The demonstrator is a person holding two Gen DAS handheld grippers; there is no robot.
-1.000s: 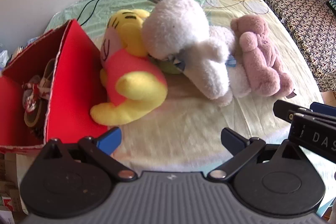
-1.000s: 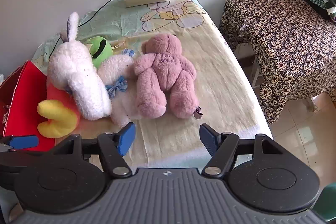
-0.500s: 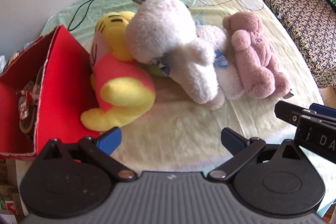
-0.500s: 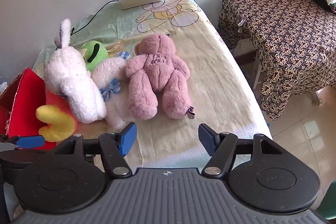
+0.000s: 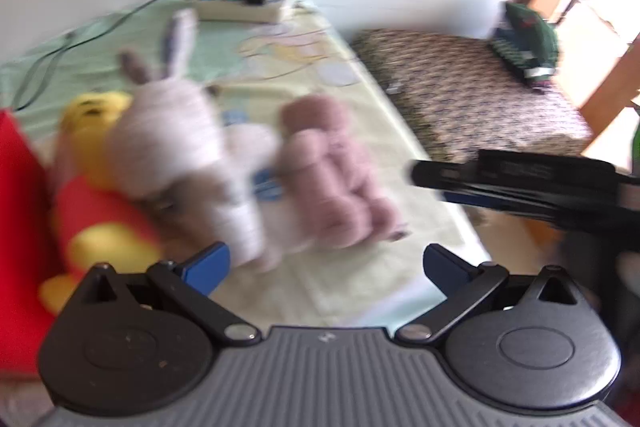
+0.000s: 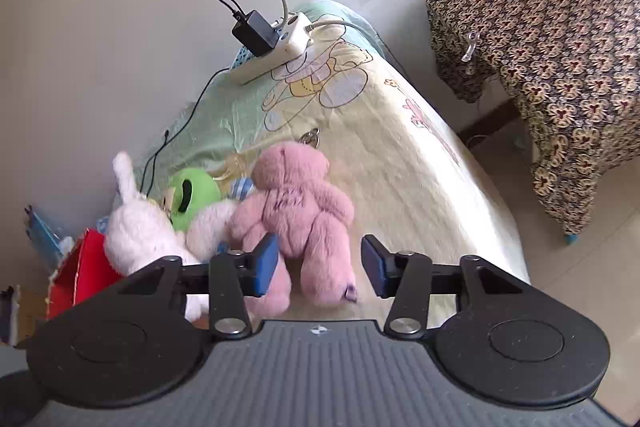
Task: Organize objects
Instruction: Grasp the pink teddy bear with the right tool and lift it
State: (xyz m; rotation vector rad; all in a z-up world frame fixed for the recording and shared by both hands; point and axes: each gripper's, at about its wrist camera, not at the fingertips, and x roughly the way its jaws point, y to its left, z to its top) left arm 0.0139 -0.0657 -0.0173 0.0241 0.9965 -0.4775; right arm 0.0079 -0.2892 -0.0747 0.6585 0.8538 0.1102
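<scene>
Right gripper (image 6: 319, 269) is hovering released over pink bear (image 6: 294, 211), left gripper (image 5: 325, 267) also released; should straddle the torso before clenching.

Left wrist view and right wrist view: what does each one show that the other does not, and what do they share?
Only the left wrist view shows the yellow plush bear in a red shirt and the right tool from the side. Only the right wrist view shows the round green plush toy and the bare tiled floor. Both show the pink plush teddy bear, the white plush rabbit, the white power strip and the red cardboard box.
</scene>
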